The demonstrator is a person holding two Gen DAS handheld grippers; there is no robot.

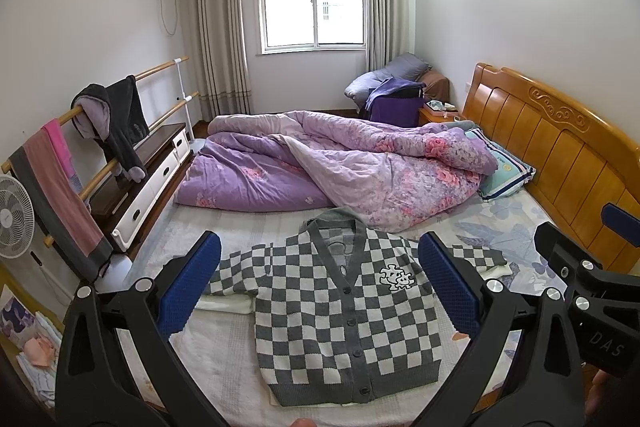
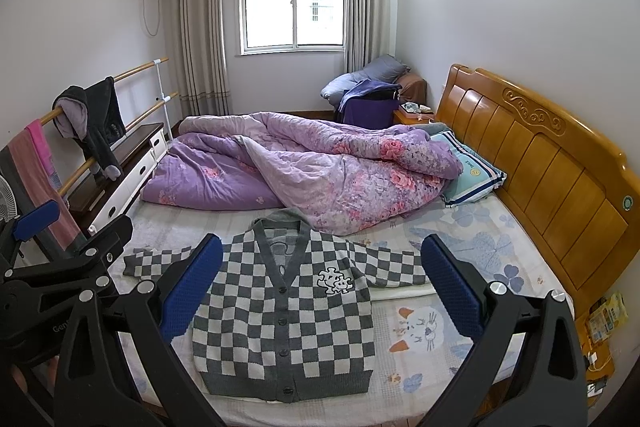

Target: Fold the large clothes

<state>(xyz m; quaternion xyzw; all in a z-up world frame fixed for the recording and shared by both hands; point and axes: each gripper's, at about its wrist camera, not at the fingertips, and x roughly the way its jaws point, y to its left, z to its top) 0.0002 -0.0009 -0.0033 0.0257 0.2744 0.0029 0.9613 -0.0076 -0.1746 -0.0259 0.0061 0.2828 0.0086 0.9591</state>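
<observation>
While both hand-held grippers [image 1: 320,283] [image 2: 322,285] gape over cardigan [image 1: 340,319], cat print [image 2: 420,331] (right view only) shows.

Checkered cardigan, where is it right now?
In both wrist views the checkered cardigan lies flat and buttoned on the near part of the bed, sleeves spread, just in front of the rumpled purple quilt; neither open hand-held gripper touches it.

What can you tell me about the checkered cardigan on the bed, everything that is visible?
The cardigan is a knit of grey and white squares with grey V-neck, hem and button band, buttoned shut, and a white puzzle-piece patch on the chest. It lies flat, front up, on the bed sheet, sleeves spread sideways. The purple quilt overlaps its collar. Neither gripper touches it.
</observation>
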